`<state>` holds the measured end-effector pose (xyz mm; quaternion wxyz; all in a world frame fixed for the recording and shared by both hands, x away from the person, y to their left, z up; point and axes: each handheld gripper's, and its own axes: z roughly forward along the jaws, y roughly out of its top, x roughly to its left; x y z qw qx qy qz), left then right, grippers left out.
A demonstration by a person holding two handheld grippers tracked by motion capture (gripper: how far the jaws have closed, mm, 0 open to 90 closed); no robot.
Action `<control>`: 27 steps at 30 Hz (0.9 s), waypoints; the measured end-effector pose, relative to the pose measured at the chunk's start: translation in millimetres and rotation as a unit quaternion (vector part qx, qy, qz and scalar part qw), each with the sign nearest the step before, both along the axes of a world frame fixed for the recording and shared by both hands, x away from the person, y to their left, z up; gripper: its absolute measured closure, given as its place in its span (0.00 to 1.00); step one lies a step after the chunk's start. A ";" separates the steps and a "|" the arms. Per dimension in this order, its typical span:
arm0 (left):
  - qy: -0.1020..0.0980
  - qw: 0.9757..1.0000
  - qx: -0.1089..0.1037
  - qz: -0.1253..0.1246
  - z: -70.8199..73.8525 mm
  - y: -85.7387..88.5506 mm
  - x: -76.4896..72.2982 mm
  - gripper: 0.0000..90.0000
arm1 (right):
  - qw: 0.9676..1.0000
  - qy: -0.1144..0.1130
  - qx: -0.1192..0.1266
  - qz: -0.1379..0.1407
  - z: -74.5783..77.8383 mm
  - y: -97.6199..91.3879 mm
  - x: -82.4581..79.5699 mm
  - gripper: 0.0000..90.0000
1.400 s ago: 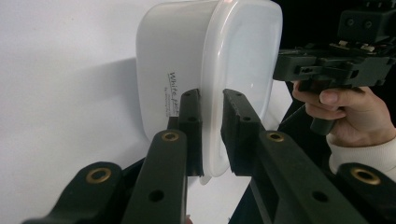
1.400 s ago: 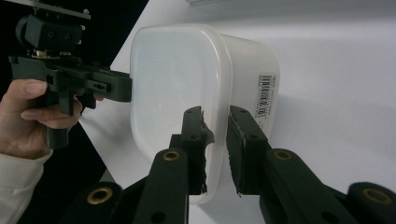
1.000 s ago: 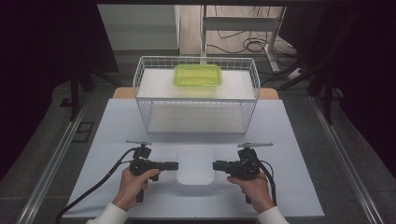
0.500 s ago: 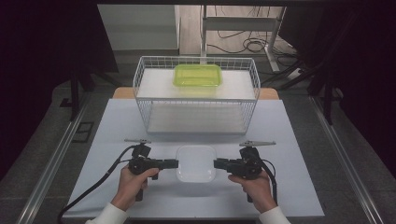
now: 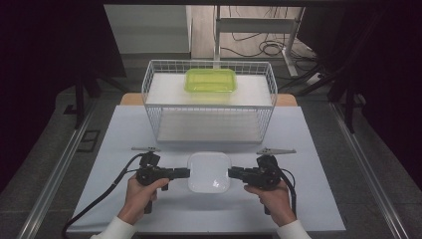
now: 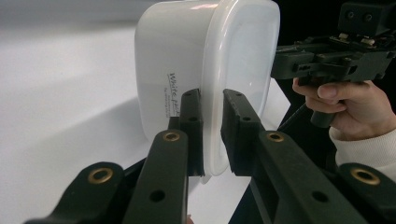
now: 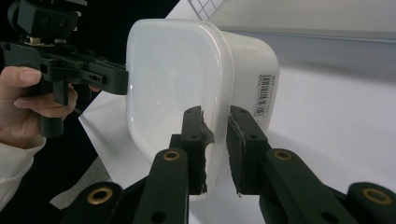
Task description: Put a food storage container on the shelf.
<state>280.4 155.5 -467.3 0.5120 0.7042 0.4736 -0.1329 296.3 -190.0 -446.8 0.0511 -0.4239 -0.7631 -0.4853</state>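
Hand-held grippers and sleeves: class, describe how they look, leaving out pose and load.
Both the left hand-held gripper and the right hand-held gripper are matt black with pistol grips, brass-coloured pivot rivets, a trailing black cable and a grey three-cornered plate. The sleeves are white.

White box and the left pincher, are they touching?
Touching. In the left gripper view, the left gripper has both jaws pressed on the white box's rim.

Left tongs [image 5: 186, 173] and right tongs [image 5: 232, 173] held level near the front, pointing inward at each other, jaws nearly closed; both hands grip the handles.
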 end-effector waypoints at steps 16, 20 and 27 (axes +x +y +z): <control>-0.038 0.999 0.006 0.006 40.9 5.8 18.9 0.88 | 0.999 -0.036 0.022 0.002 31.7 3.4 11.6 0.84; -0.049 0.999 0.007 0.007 56.5 7.3 21.6 0.88 | 0.998 -0.050 0.030 0.003 45.9 4.3 13.8 0.85; -0.067 0.998 0.008 0.008 79.3 9.2 24.8 0.88 | 0.997 -0.070 0.029 0.006 69.1 6.6 17.4 0.85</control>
